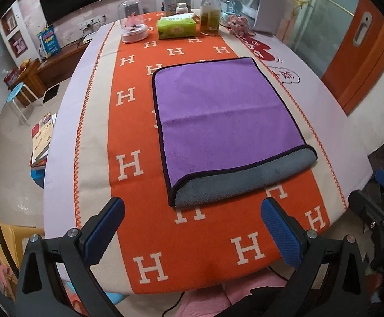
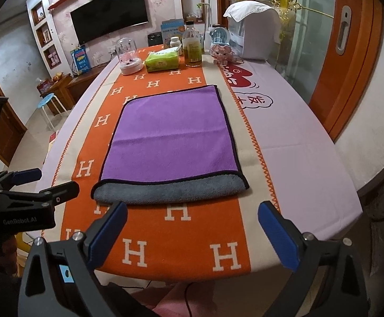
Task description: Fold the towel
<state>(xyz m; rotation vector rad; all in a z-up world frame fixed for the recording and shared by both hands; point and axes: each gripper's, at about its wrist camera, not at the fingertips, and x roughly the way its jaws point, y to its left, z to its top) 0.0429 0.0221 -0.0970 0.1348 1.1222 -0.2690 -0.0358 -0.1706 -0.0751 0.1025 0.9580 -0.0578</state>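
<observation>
A purple towel [image 1: 218,116] with a dark hem lies flat on the orange table runner [image 1: 131,137], its near end turned over to show the grey underside [image 1: 239,182]. It also shows in the right wrist view [image 2: 170,142], grey fold [image 2: 165,191] nearest me. My left gripper [image 1: 192,227] is open and empty, held above the table's near edge, short of the grey fold. My right gripper [image 2: 192,232] is open and empty, also just short of the fold. The left gripper also shows at the left of the right wrist view [image 2: 37,182].
At the far end of the table stand a glass dome [image 1: 133,23], a green tissue pack [image 1: 177,27], a bottle of yellow liquid [image 1: 210,13], a pink toy [image 1: 238,25] and a white appliance [image 1: 266,8]. An orange door [image 1: 361,52] is to the right.
</observation>
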